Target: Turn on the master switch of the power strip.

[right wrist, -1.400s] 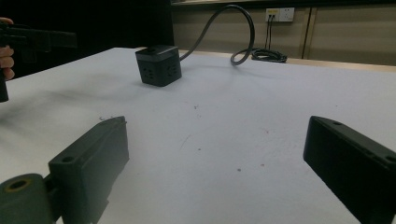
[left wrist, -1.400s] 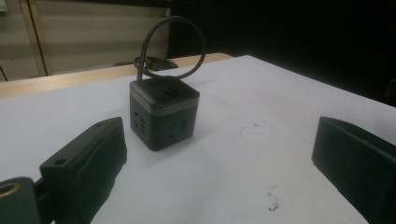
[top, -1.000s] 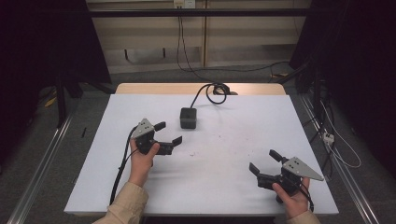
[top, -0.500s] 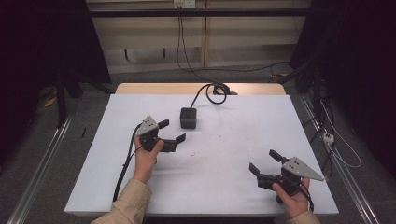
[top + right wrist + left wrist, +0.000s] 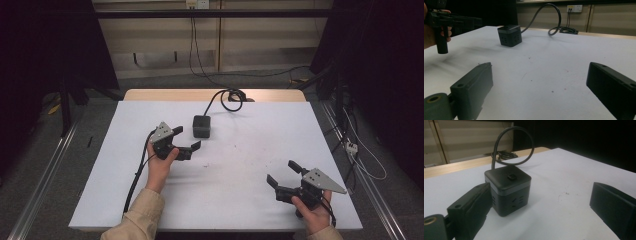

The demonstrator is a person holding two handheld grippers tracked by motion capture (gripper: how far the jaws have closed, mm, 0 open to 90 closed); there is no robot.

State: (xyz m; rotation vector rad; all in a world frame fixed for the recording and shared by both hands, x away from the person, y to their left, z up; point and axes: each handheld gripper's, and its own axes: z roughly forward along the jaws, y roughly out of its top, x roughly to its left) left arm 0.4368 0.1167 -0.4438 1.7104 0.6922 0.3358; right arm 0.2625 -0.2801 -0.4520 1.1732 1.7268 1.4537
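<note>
the black cube (image 5: 202, 126) is sat near the far middle of the white table (image 5: 240, 165), and the left gripper (image 5: 186, 140) is held just beside it with jaws spread wide so it can be grabbed, while the right gripper (image 5: 281, 173) is kept well apart, jaws spread too.

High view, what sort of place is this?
Probably a lab or workshop set up for recording. A white table stands between dark curtains, floor rails run along both sides, loose cables lie on the floor, and a wall socket sits behind.
</note>
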